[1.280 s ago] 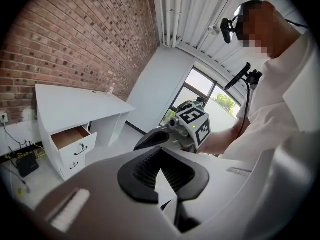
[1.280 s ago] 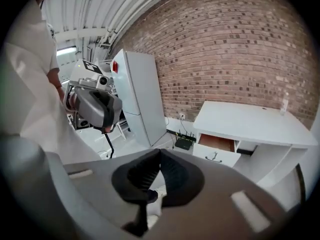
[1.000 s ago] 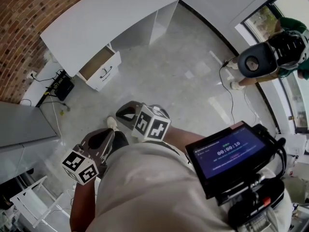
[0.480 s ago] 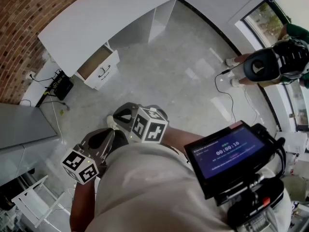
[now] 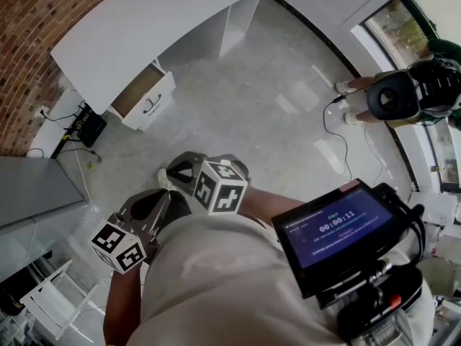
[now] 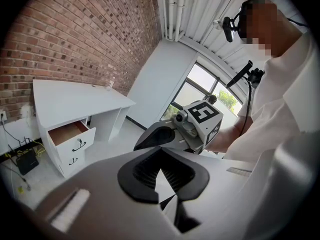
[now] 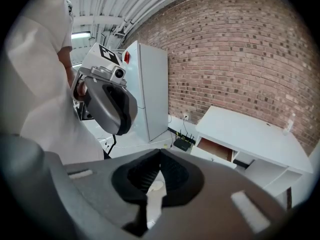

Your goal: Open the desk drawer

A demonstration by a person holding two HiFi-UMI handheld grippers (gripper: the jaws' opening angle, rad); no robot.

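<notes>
Bench: white curved-top desk point(image 5: 151, 27), set vs. red brick wall point(image 5: 29, 20). White top drawer w/ black handle point(image 5: 148, 101): pulled out, brown interior showing. Lower drawer point(image 6: 70, 161) flush. Left tool point(image 6: 161, 171) & right tool point(image 7: 159, 176): jaws together, nothing betw. them, at person's waist, well apart from drawer.

The desk point(image 5: 144, 27) is white, its drawer point(image 5: 135, 92) brown inside, the brick wall point(image 5: 29, 34) red, the floor point(image 5: 274, 71) grey.
</notes>
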